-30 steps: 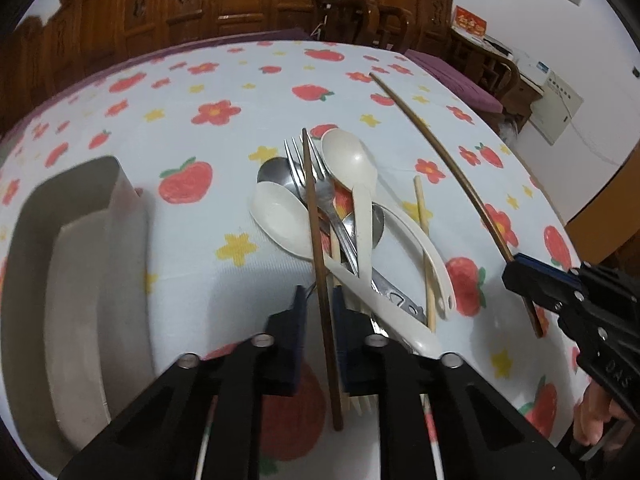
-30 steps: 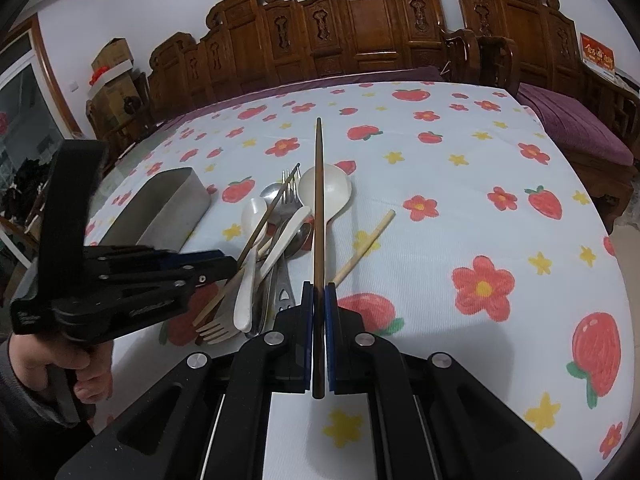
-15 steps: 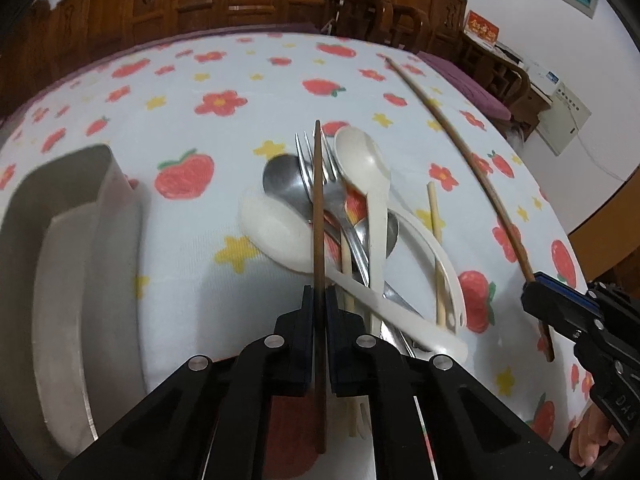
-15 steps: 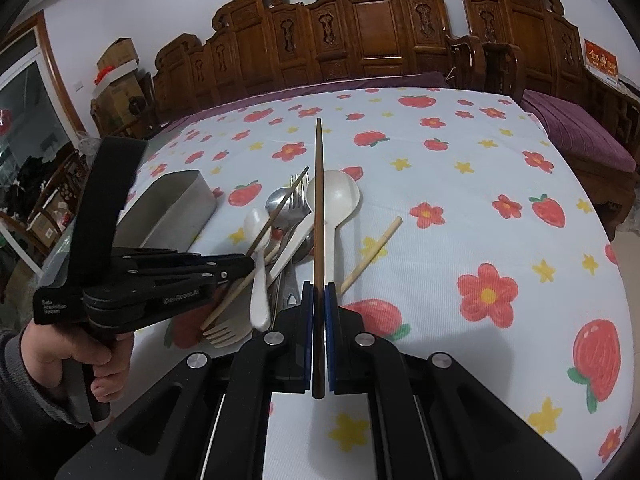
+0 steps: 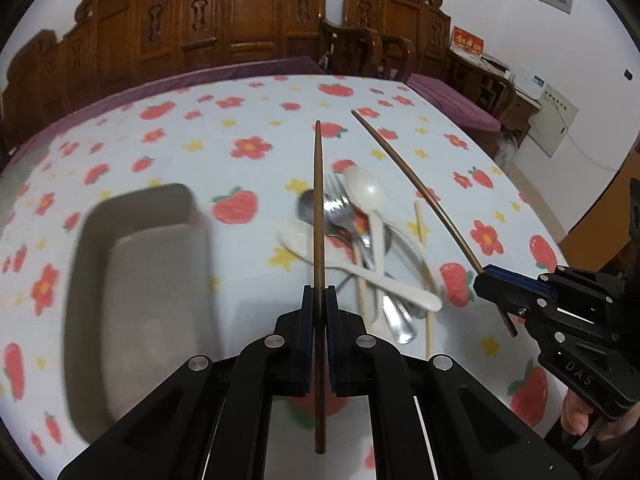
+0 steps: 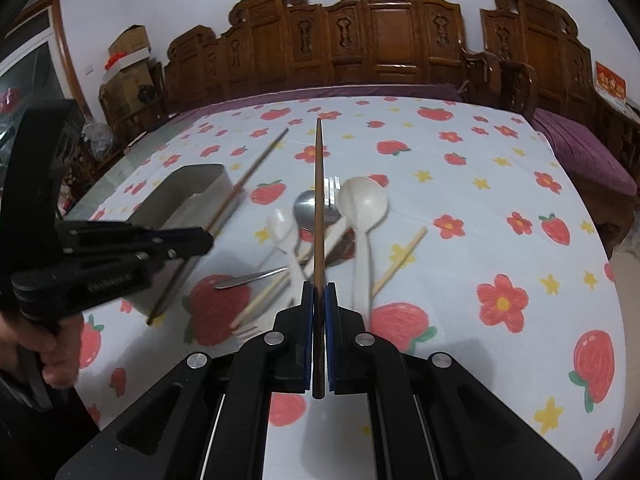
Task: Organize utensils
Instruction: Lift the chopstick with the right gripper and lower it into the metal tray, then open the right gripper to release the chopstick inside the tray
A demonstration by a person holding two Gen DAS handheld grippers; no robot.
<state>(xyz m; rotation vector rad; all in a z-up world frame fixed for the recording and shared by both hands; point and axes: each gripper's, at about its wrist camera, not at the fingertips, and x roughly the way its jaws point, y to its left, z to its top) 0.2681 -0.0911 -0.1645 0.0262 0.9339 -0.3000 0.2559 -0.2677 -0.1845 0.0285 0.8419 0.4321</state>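
Note:
My left gripper [image 5: 319, 294] is shut on a dark brown chopstick [image 5: 318, 200] and holds it above the table, pointing forward. My right gripper [image 6: 318, 290] is shut on a second dark chopstick [image 6: 318, 200], also lifted; it shows in the left wrist view [image 5: 416, 192] too. Below lies a pile of utensils: white plastic spoons [image 6: 362, 204], a metal spoon [image 6: 306, 206], a fork [image 5: 340, 204] and pale bamboo chopsticks [image 6: 400, 262]. A grey metal tray [image 5: 140, 280] sits to the left of the pile.
The table wears a white cloth [image 6: 500, 240] with strawberries and flowers. Carved wooden chairs [image 6: 380, 40] stand along the far edge. A purple cushion [image 6: 580, 152] lies at the right. Cardboard boxes [image 6: 128, 52] are stacked at the back left.
My left gripper closed on the dark chopstick and lifted it off the pile. Both grippers have risen, each with its chopstick.

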